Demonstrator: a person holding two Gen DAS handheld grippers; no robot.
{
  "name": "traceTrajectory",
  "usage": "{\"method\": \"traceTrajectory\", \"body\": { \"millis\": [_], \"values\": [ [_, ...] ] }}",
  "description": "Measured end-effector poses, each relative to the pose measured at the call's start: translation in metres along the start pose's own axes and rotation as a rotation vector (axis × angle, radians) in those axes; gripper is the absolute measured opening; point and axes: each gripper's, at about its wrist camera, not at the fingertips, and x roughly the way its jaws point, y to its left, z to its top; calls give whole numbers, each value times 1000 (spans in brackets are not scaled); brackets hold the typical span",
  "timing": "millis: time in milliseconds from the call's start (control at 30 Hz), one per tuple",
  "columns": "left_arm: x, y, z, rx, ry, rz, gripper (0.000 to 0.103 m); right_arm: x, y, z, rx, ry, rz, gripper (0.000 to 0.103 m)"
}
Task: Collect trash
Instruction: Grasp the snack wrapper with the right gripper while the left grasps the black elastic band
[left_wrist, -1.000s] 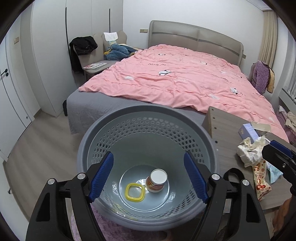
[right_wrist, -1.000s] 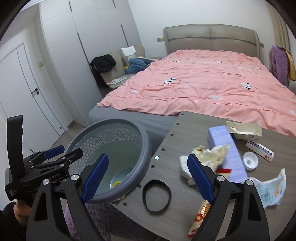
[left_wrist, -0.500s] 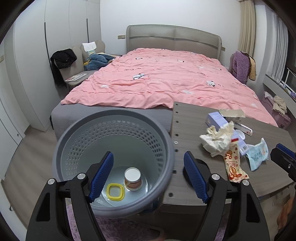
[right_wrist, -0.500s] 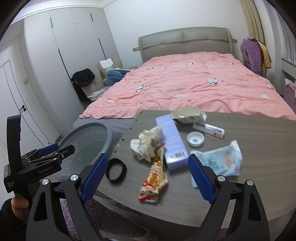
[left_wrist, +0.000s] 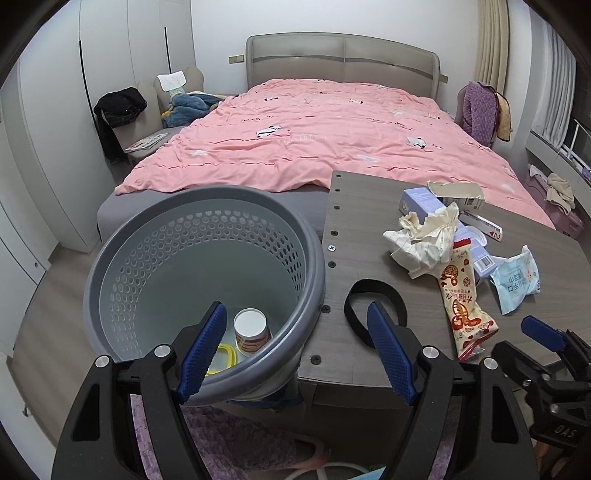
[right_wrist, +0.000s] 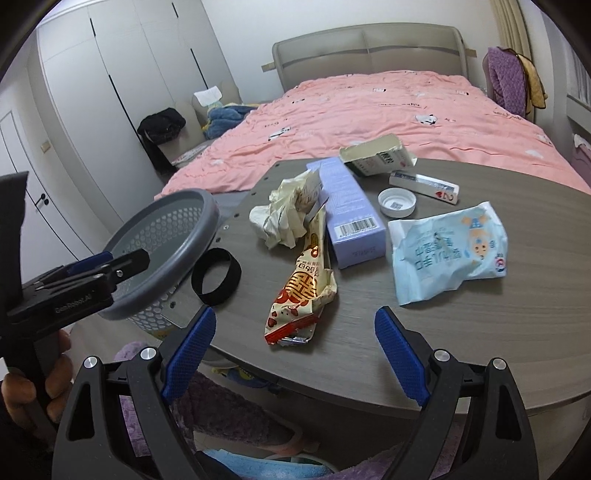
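A grey perforated bin (left_wrist: 192, 258) stands at the table's left edge, holding a small cup (left_wrist: 251, 330) and a yellow ring lid (left_wrist: 221, 360). On the wooden table (right_wrist: 461, 332) lie a red-and-cream snack wrapper (right_wrist: 306, 291), crumpled paper (right_wrist: 284, 218), a lilac box (right_wrist: 351, 218), a light blue pouch (right_wrist: 447, 251), a white cap (right_wrist: 397, 202), a torn carton (right_wrist: 376, 155) and a black band (right_wrist: 216, 277). My left gripper (left_wrist: 295, 354) is open over the bin's near rim. My right gripper (right_wrist: 295, 354) is open just short of the snack wrapper.
A bed with a pink cover (left_wrist: 314, 133) lies behind the table. A chair with clothes (left_wrist: 122, 107) and white wardrobes (right_wrist: 122, 74) stand at the left. A purple rug (left_wrist: 240, 435) is on the floor below the table's front edge.
Both grippers swung right, from the bin toward the table. The trash now sits nearer the middle of both views. Both grippers stayed open.
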Motion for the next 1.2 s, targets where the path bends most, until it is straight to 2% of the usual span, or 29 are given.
{"method": "traceTrajectory", "body": {
  "millis": [267, 400, 600, 633, 667, 833, 1200],
  "values": [
    [6, 13, 1, -34, 4, 1, 75, 34, 10, 6, -40, 45, -85, 74],
    [9, 16, 1, -40, 4, -2, 75, 47, 14, 7, -64, 67, -130, 72],
    [11, 19, 1, -45, 8, -14, 75, 53, 19, 5, -101, 78, -176, 56],
    [11, 19, 1, -46, 7, -15, 75, 52, 18, 5, -101, 78, -178, 48],
    [10, 19, 1, -46, 6, -17, 75, 52, 19, 5, -102, 80, -180, 47],
    [8, 18, -1, -42, 4, -33, 75, 46, 20, 4, -105, 71, -172, 43],
    [2, 2, -6, -8, 14, -80, 75, 13, 12, 2, -61, 23, -147, 43]
  ]
}}
